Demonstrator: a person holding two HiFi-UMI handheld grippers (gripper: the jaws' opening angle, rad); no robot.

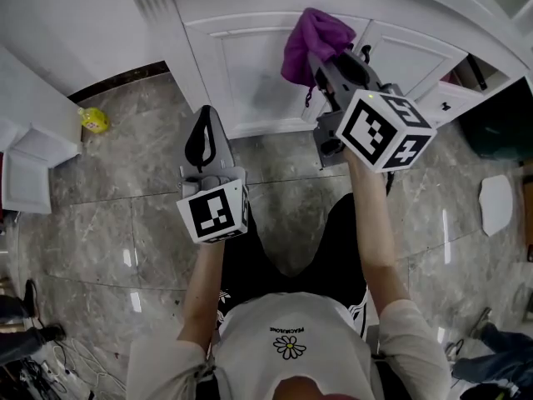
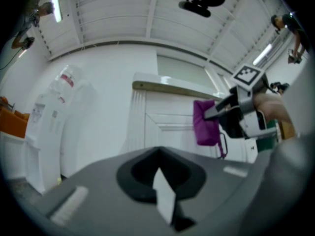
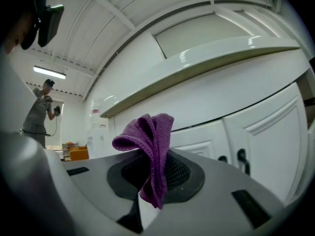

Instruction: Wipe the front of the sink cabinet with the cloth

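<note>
A purple cloth (image 1: 315,38) is bunched up in front of the white sink cabinet (image 1: 241,65), just below the countertop edge. My right gripper (image 1: 323,63) is shut on the cloth, which droops over its jaws in the right gripper view (image 3: 150,151). I cannot tell whether the cloth touches the door. My left gripper (image 1: 202,133) hangs lower and to the left, near the cabinet's foot, shut on nothing. In the left gripper view the cloth (image 2: 205,123) and the right gripper (image 2: 222,113) show against the cabinet door (image 2: 167,127).
Dark door handles (image 3: 241,159) sit on the cabinet doors to the right of the cloth. On the marble floor lie a yellow object (image 1: 94,120) at left and a white piece (image 1: 497,202) at right. A white dispenser (image 2: 54,127) stands left of the cabinet. A person (image 3: 42,109) stands far off.
</note>
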